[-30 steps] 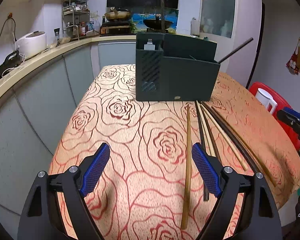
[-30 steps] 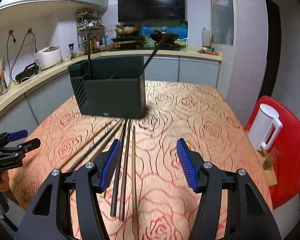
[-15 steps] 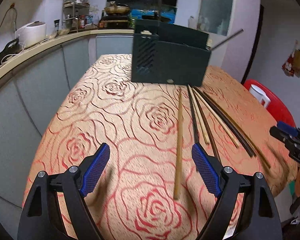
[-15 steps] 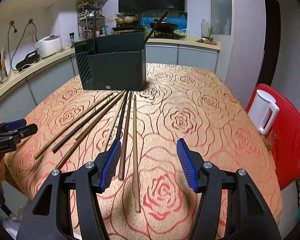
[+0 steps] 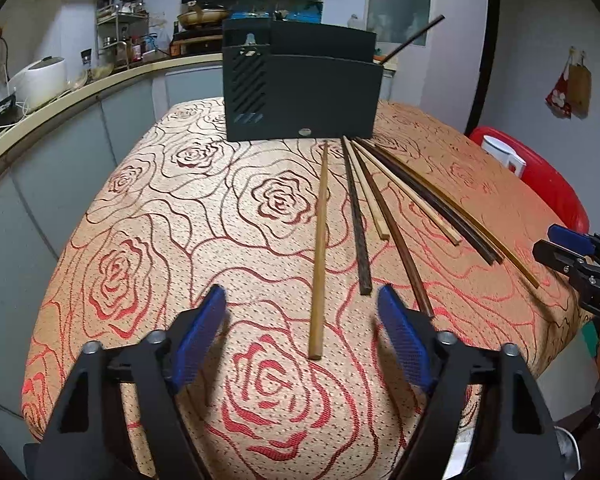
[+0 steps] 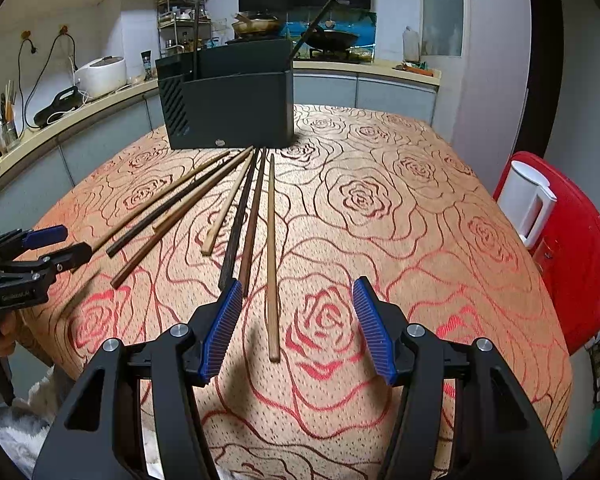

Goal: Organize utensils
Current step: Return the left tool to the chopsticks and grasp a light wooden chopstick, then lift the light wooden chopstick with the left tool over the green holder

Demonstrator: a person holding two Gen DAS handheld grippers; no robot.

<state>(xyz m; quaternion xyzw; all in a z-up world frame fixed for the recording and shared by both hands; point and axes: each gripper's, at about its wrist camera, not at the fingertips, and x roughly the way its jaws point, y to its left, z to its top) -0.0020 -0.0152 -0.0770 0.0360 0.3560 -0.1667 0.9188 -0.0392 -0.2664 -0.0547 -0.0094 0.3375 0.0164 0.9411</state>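
Several wooden chopsticks lie fanned out on the rose-patterned tablecloth (image 5: pixel 140 240) in front of a dark green utensil holder (image 5: pixel 300 92), which also shows in the right wrist view (image 6: pixel 228 108). Two dark chopsticks stand in the holder. A light brown chopstick (image 5: pixel 320 248) lies apart from the fan, its near end between my left gripper's (image 5: pixel 302 332) open jaws. My right gripper (image 6: pixel 298 328) is open and empty over the near end of another chopstick (image 6: pixel 272 248). Each gripper shows at the edge of the other's view.
A red chair (image 6: pixel 572 248) with a white jug (image 6: pixel 528 200) stands right of the table. A kitchen counter (image 5: pixel 60 96) with a rice cooker (image 5: pixel 40 80) curves along the left. The table edge is close below both grippers.
Both grippers have drawn back from the holder toward the near table edge and now sit over the chopsticks' near ends. Both jaws stay open.
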